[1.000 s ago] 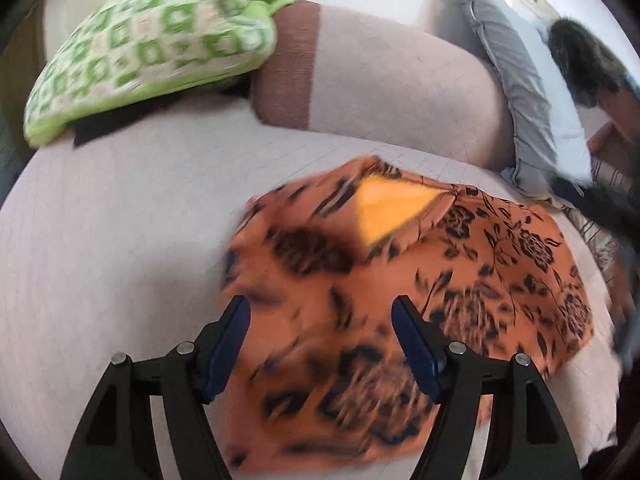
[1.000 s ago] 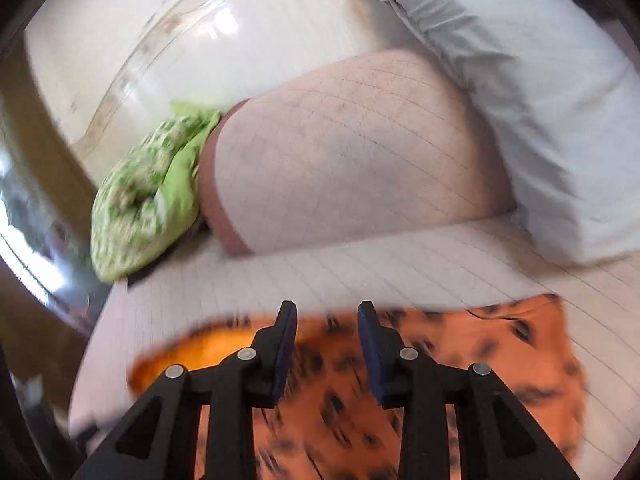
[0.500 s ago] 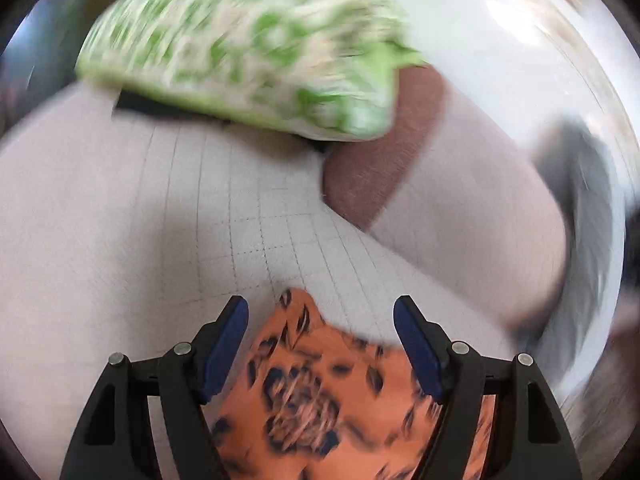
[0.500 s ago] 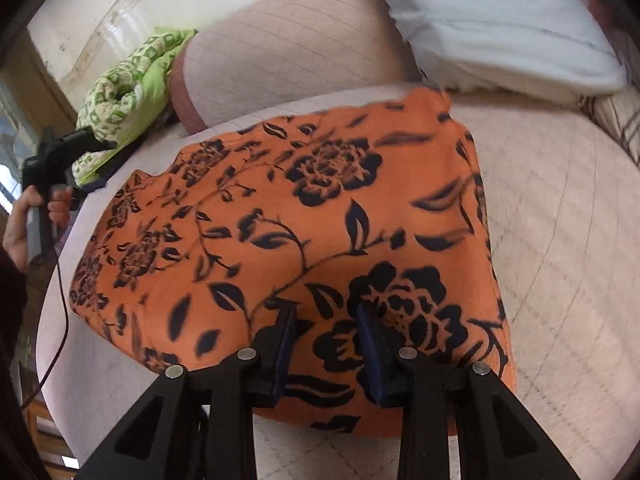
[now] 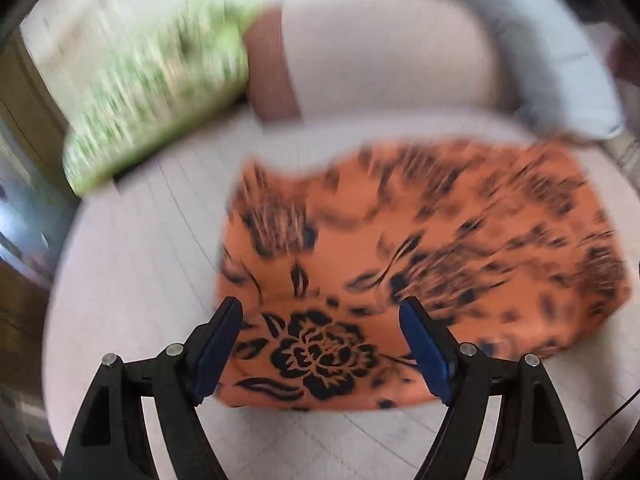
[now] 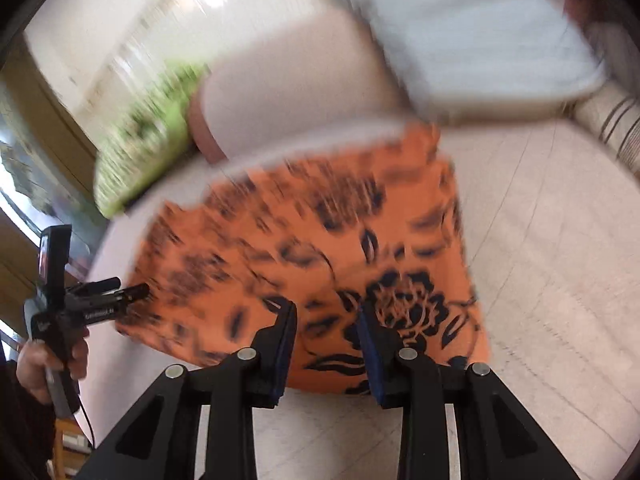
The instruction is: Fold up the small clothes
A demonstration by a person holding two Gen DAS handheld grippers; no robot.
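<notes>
In the left wrist view, one orange garment (image 5: 420, 248) with black flowers is lying flat on the pale quilted bed (image 5: 136, 264), its near edge reaching between the fingers of the left gripper (image 5: 322, 316). That gripper is standing wide apart, grasping nothing, its two blue pads hovering over the near left corner of the cloth. Three cushions are lining the far side: one green patterned pillow (image 5: 152, 92) at the left, one beige bolster (image 5: 376, 56) with a brown end in the middle, one grey pillow (image 5: 560, 68) at the right. Much of this view is blurred.

In the right wrist view, the same single garment (image 6: 320, 248) is spreading ahead of the right gripper (image 6: 326, 320), whose fingers are parted narrowly over the near edge; nothing is pinched between them. At the far left, one hand (image 6: 48, 360) is holding the left gripper (image 6: 120, 296) beside the cloth's left edge.
</notes>
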